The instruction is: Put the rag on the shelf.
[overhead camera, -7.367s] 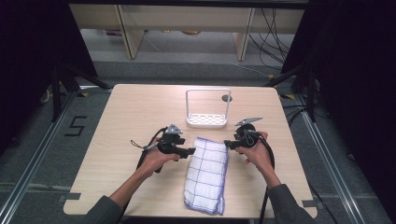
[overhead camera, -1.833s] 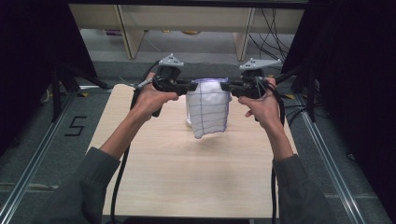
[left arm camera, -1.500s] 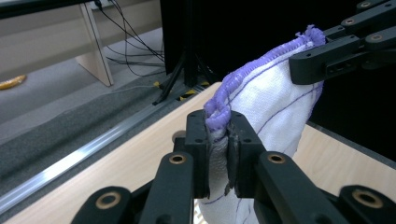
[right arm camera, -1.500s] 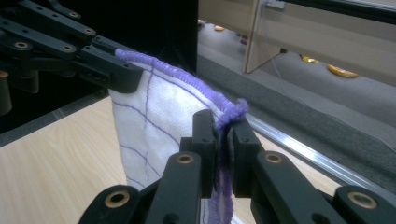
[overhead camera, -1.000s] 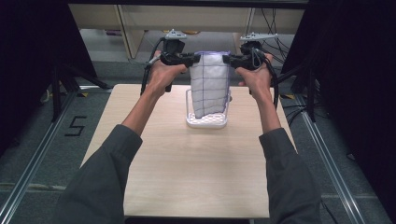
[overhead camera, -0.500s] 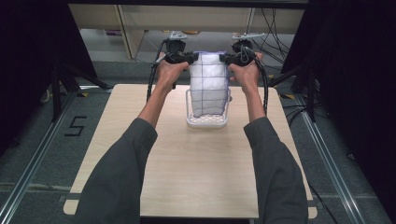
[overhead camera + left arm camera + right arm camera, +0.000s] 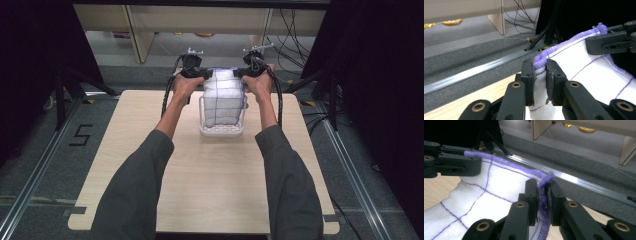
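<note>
Here the towel hangs as a vertical sheet between the two tools, its top hem stretched level from the left tool to the right tool. The long axis of the cloth runs straight down, and its lower end reaches into the white basket at the far middle of the desk. The basket lies directly below the cloth, midway between the hands, so neither hand is nearer; the coming move, as judged, turns on this plumb alignment.

Tool state: in the left gripper view the left tool's jaws stand narrow, pinching a purple-edged corner of the towel. In the right gripper view the right tool pinches the opposite corner of the towel along its purple hem. Both sets of jaws have just been opening slightly, yet the cloth sits between the pads and looks gripped.

Against the frame half a second earlier: both hands are lower, and more of the cloth is bunched inside the basket rather than hanging above it. Against the earliest frame, the towel no longer lies folded on the near desk.
</note>
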A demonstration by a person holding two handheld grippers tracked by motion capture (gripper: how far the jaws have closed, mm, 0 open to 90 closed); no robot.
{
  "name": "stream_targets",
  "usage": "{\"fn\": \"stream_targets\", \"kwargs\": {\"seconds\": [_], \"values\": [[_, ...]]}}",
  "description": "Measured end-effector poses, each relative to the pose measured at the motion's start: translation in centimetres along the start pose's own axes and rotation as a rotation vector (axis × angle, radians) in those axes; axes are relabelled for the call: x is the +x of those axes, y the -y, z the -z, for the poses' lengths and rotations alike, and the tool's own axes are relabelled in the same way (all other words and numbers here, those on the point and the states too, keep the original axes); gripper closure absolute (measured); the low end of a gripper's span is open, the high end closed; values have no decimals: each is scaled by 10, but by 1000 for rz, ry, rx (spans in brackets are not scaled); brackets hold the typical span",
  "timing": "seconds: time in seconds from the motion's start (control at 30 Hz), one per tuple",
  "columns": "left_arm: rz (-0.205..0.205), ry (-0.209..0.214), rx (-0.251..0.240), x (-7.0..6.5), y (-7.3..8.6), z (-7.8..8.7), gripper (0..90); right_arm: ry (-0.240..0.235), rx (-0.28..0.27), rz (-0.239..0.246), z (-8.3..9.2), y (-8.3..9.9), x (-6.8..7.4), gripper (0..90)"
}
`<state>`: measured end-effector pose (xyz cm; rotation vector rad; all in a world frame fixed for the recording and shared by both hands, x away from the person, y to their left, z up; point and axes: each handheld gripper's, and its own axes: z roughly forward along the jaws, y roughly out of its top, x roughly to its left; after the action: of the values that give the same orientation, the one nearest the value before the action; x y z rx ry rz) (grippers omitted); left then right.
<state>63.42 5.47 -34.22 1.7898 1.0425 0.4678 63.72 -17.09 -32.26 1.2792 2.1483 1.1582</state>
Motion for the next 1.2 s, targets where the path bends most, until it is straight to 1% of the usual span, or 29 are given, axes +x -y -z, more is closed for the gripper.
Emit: {"fn": "stream_targets", "kwargs": {"seconds": [0.03,0.07,0.1,0.13,0.17,0.2,0.27,0.3,0.33,0.37,0.4,0.43,0.47,0.5,0.53,0.6,0.63,0.67,0.73,0.77,0.8,0.83,0.9,0.93,0.97,1.03,1.07,1.17,1.2], "values": [[4,0,12,1,2,0,754,-11,6,7,-3,1,-1,748],[20,6,4,2,3,1,727,-13,13,7,-5,3,-1,677],[14,4,10,3,4,2,711,3,35,-1,-7,4,0,635],[10,0,10,4,5,5,707,21,33,19,-7,5,-1,644],[16,-1,9,4,5,7,698,14,30,5,-6,6,-1,643],[14,-5,16,6,4,10,680,1,20,1,-6,8,-3,632],[13,-1,21,8,4,17,662,11,19,-3,-4,9,-5,609],[12,-1,22,8,3,21,659,10,27,-19,-2,10,-4,604],[12,0,22,9,3,23,655,7,20,-12,0,10,-6,593],[21,6,28,9,3,27,647,15,19,-30,2,11,-5,587],[15,6,37,11,4,30,638,9,11,-18,4,11,-7,581],[15,4,41,12,4,34,635,5,23,-29,8,11,-6,568],[13,3,46,13,5,37,630,6,13,-21,10,12,-6,557],[20,6,46,14,6,40,625,10,-4,-1,13,14,-6,548],[15,9,62,16,7,43,618,15,8,-30,16,14,-4,539],[10,20,83,17,10,48,604,18,6,-20,22,15,-6,533],[3,23,88,16,12,52,596,14,-11,-3,24,16,-7,530],[2,26,90,16,13,54,592,15,-11,-3,28,16,-8,522],[8,46,101,15,17,59,573,24,11,3,33,17,-7,514],[7,52,111,15,19,62,555,22,-3,24,35,17,-7,513],[-2,54,121,13,21,65,535,22,-7,20,39,18,-5,513],[-17,56,131,12,23,69,519,12,-12,24,42,19,-4,513],[-8,67,120,9,26,75,487,5,-12,48,47,21,0,500],[2,80,115,8,28,79,473,11,-6,40,50,22,3,494],[3,90,113,6,29,85,461,6,-12,58,52,23,3,483],[-3,92,109,4,32,93,439,-7,-8,55,58,25,8,472],[-6,94,112,3,34,96,430,-10,-20,77,60,27,8,466],[-23,96,111,-2,41,110,412,-26,-11,77,70,31,13,442],[-22,100,110,-3,43,113,406,-33,-23,84,73,34,16,434]]}}
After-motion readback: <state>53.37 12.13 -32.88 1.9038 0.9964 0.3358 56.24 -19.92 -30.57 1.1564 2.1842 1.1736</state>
